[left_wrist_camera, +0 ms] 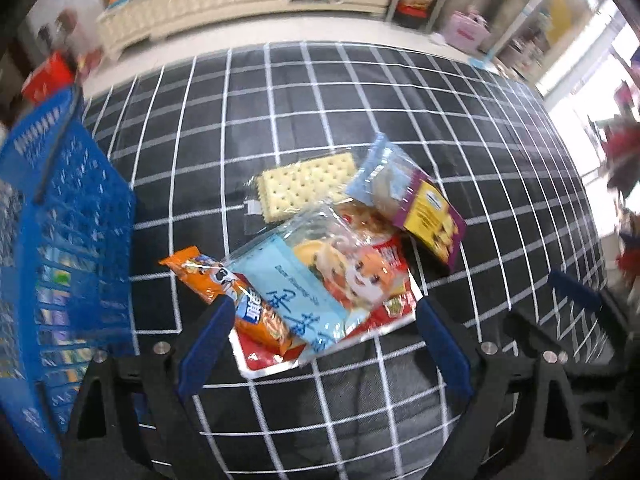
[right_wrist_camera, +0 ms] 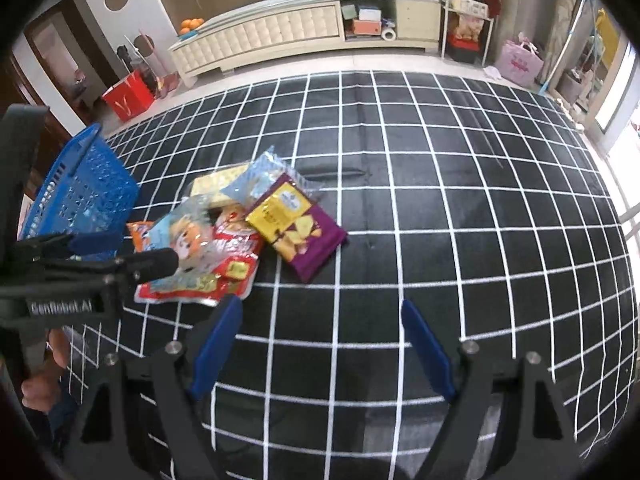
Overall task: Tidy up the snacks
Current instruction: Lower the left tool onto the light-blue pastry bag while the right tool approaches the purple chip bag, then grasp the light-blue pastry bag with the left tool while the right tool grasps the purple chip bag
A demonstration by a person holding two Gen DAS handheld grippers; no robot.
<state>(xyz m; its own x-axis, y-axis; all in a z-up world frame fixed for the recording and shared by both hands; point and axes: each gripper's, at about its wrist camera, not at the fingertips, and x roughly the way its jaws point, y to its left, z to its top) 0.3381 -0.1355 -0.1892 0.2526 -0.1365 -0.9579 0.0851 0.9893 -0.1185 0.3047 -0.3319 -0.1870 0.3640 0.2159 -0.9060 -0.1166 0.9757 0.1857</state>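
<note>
A pile of snack packets lies on the black checked cloth [left_wrist_camera: 360, 92]: a clear light-blue pack [left_wrist_camera: 296, 280] on a red pack [left_wrist_camera: 390, 280], an orange pack [left_wrist_camera: 200, 272], crackers [left_wrist_camera: 304, 184], a pale blue pack [left_wrist_camera: 384, 168] and a purple-and-yellow chips pack [left_wrist_camera: 432, 220]. My left gripper [left_wrist_camera: 325, 304] is open and hovers over the near end of the pile, one finger on each side, the pads clear of the packs. My right gripper [right_wrist_camera: 320, 306] is open over bare cloth, to the right of the red pack [right_wrist_camera: 236, 252] and just nearer than the purple pack [right_wrist_camera: 312, 240].
A blue slatted basket [left_wrist_camera: 68, 240] holding several packets stands at the pile's left, also the basket [right_wrist_camera: 80, 196] in the right wrist view. Beyond the table edge are a cream cabinet [right_wrist_camera: 280, 28], a red bag [right_wrist_camera: 128, 96] and a pink bag [right_wrist_camera: 520, 60]. A hand [right_wrist_camera: 40, 380] grips the left tool.
</note>
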